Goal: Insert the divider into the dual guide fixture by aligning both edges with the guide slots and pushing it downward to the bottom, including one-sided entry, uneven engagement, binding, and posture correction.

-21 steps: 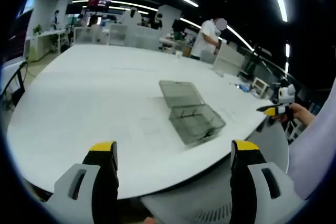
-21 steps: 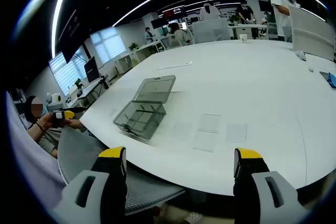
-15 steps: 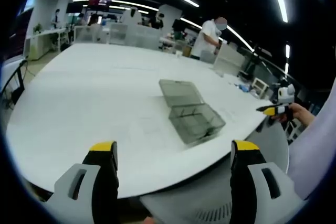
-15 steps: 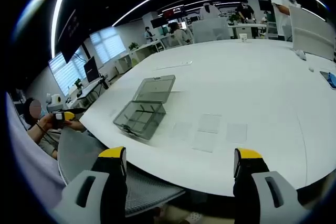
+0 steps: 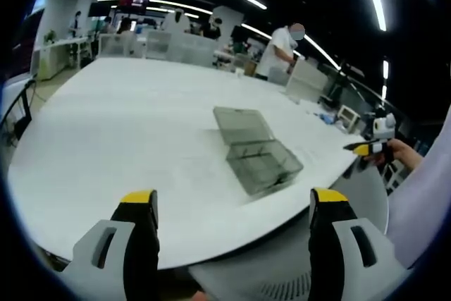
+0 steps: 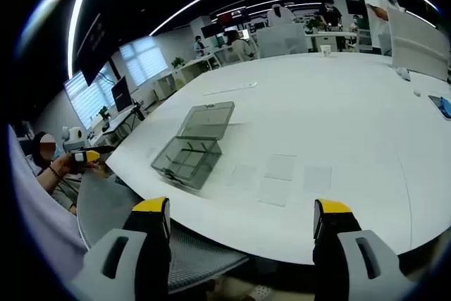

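While both my left gripper (image 5: 230,209) and right gripper (image 6: 242,215) hang wide apart and empty, the smoky clear plastic hinged box (image 6: 192,147) sits near the white table's (image 6: 352,118) edge; I should first pick one flat transparent divider sheet (image 6: 280,166) squarely.

One smoke-grey translucent plastic compartment box (image 6: 192,147) with its hinged lid open, four flat clear rectangular divider sheets (image 6: 282,166), one broad white table (image 6: 338,103)
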Demonstrator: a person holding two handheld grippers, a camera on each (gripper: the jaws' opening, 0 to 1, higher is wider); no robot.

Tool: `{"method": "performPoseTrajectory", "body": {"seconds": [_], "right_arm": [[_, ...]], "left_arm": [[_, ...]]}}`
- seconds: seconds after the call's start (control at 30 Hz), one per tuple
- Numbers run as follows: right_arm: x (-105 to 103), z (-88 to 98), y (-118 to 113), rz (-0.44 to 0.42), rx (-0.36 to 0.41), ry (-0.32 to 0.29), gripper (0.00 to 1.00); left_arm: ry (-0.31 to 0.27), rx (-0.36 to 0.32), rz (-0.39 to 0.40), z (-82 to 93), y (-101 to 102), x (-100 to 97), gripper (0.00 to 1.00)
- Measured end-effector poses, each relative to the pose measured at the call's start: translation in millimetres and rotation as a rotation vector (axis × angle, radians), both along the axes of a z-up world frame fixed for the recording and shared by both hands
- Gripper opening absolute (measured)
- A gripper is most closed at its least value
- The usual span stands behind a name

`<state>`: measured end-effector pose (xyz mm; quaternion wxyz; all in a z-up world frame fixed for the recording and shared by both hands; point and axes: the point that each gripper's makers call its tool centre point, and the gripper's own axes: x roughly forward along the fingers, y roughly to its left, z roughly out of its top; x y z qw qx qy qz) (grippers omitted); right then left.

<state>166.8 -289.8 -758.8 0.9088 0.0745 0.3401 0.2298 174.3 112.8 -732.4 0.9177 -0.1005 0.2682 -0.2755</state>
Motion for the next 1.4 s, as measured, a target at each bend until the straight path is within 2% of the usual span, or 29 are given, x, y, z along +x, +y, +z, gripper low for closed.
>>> {"method": "performPoseTrajectory", "body": {"seconds": [0.47,1.0,1.4], "right_arm": [[3,3.3,0,-0.004,0.003,-0.008,0.81],[6,3.0,-3,0.002,0.008,0.001,0.81],[-6,3.0,-4,-0.002,0.017,0.007,0.8]], "left_arm": [[-0.013,0.005,-0.006,6.3,0,4.5,0.86],[-0.001,0.003,-0.006,5.2,-1,3.2,0.85],[0.015,0.012,-0.023,3.9,-7,-2.5,0.84]]}}
